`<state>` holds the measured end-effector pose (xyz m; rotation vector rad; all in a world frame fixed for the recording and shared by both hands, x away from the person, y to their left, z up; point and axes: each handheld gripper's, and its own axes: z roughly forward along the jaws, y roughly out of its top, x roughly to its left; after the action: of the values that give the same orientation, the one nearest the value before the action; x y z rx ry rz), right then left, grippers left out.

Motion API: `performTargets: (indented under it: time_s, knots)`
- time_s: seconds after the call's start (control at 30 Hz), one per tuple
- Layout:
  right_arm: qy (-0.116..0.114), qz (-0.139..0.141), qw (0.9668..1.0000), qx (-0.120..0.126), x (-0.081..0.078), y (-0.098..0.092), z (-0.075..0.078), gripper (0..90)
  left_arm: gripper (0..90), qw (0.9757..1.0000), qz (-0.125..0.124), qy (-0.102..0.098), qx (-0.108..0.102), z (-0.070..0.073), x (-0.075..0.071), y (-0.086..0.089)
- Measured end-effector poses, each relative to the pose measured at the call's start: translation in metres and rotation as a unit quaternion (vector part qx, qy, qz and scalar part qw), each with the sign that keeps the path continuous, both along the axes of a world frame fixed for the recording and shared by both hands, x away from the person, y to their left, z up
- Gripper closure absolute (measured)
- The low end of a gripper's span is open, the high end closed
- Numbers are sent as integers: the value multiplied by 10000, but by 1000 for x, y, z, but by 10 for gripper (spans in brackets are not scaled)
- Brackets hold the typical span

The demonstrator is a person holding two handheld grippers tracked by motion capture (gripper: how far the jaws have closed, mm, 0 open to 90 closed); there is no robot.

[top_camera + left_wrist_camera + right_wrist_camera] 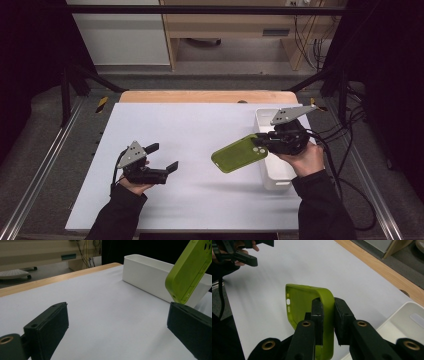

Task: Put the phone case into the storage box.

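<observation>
At the lower left of the high view the left gripper (161, 155) is held just above the white counter (200, 200), its jaws spread wide with nothing between them. Right of centre, the green phone case (239, 153) is carried in the air, tilted, over the counter. It is clamped by one edge between the closed jaws of the right gripper (263, 143). Behind it, at the right edge of the counter, a white bin (274, 176) is seen.
</observation>
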<state>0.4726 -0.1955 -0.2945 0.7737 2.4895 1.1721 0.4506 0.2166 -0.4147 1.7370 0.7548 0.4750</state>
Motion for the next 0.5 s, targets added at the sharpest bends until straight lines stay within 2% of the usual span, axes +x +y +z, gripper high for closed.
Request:
performTargets:
  time_s: [0.2,0.5]
  knots:
    - [-97,-49,9999,-47,0,-1,6,795,34,9999,43,-107,-23,-2,-2,7]
    - [-203,-43,9997,-111,0,2,18,795,34,9998,134,-137,-36,-7,-3,16]
